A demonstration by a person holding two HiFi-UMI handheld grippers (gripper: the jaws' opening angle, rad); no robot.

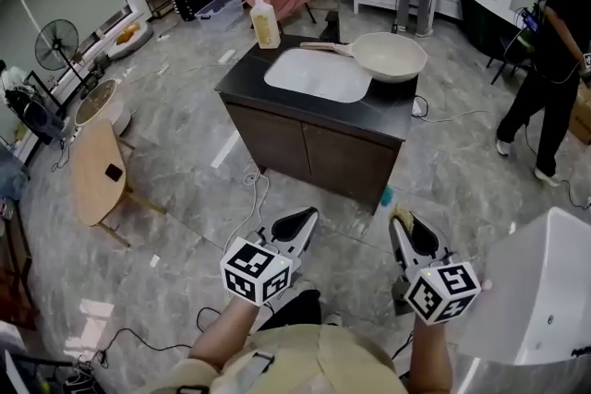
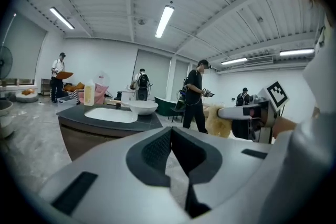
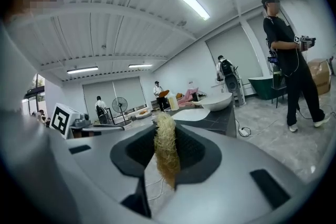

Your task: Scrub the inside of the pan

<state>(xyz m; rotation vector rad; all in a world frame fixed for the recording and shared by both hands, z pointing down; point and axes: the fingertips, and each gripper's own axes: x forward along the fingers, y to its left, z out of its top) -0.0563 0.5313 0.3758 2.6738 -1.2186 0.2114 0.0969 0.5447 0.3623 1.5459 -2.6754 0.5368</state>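
Pan (image 1: 392, 56) sits at the counter's (image 1: 388, 113) far right corner, beside the sink (image 1: 319, 74), well apart from the 2 claws. Left claw (image 1: 297, 222) is closed on nothing; right claw (image 1: 407, 233) pinches a fibrous scrubber (image 3: 167, 155). Step in hand: the approach. The next move probably calls for carrying the scrubber into the pan.

A wooden table (image 1: 92, 173) and fan (image 1: 57, 45) stand on marble floor (image 1: 175, 129).

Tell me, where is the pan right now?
In the head view, the pan sits on the dark counter, just right of the white sink and across from the soap bottle.
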